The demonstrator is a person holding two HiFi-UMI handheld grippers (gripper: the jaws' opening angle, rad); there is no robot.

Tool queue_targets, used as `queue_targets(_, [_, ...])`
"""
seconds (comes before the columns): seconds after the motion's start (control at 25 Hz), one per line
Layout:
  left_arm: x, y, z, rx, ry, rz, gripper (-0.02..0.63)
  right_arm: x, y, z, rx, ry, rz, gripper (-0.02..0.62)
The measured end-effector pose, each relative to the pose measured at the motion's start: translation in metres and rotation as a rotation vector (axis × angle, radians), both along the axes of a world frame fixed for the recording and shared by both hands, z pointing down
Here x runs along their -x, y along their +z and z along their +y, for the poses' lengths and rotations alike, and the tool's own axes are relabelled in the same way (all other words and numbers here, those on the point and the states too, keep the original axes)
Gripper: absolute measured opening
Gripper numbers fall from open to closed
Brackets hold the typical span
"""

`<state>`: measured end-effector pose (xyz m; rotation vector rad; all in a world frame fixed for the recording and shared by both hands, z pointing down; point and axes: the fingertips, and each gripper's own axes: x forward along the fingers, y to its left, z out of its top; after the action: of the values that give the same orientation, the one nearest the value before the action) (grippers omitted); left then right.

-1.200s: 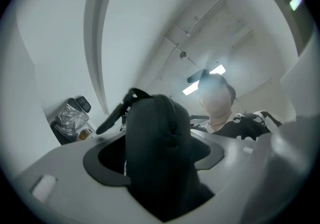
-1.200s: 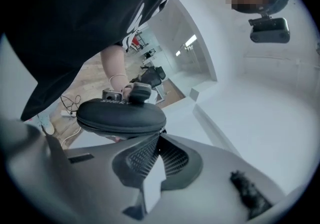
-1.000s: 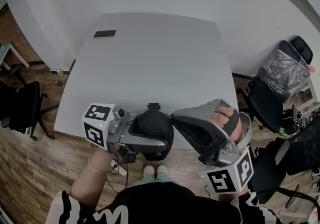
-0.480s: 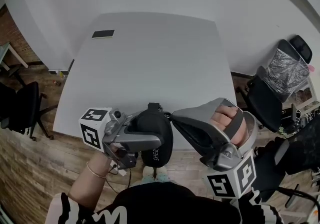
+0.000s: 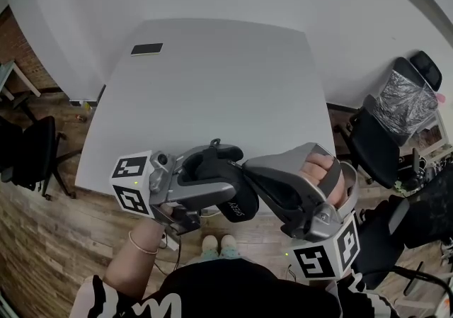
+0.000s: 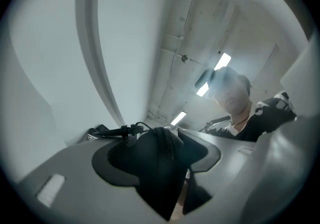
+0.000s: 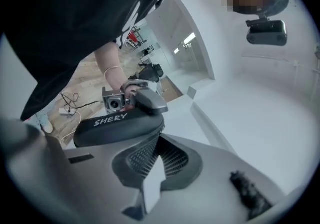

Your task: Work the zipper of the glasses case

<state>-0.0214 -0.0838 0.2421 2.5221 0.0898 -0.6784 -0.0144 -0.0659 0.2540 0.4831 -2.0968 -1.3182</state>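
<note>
The black glasses case (image 5: 241, 205), printed SHERY, hangs in the air over the table's near edge. My left gripper (image 5: 230, 178) is shut on it across its width. Those jaws have just been closing further on the case. In the left gripper view the case (image 6: 160, 168) fills the gap between the pads, with its zipper ridge up and a small black loop (image 6: 120, 130) sticking out. My right gripper (image 5: 248, 168) meets the case's end from the right. In the right gripper view the tips (image 7: 156, 140) are pinched together at the rim of the case (image 7: 120, 128). The zipper pull is hidden.
The white table (image 5: 212, 76) stretches away with a dark phone (image 5: 146, 48) at its far left. Black office chairs stand at the right (image 5: 382, 139) and left (image 5: 28, 154) on the wooden floor. A cable (image 7: 70, 103) lies on the floor below.
My left gripper has risen a little and rolled, so the case now lies slanted with its print turned to the lower right. The right gripper has stayed in place.
</note>
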Motion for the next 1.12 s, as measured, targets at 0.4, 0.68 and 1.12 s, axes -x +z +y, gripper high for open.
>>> queue_targets(0.4, [-0.002,-0.031,0.025,-0.258,0.065,-0.258,0.261,-0.005,-0.031,0.014,-0.093,-0.062,-0.144,0.006])
queue_targets(0.68, [-0.017,-0.017,0.046,-0.525,0.125,-0.784,0.267,0.009,-0.015,0.017,-0.155,-0.060,-0.023,0.095])
queue_targets(1.12, [-0.010,0.032,0.064,-0.720,0.421,-1.191,0.268,0.025,0.001,0.029,-0.219,-0.149,0.212,0.095])
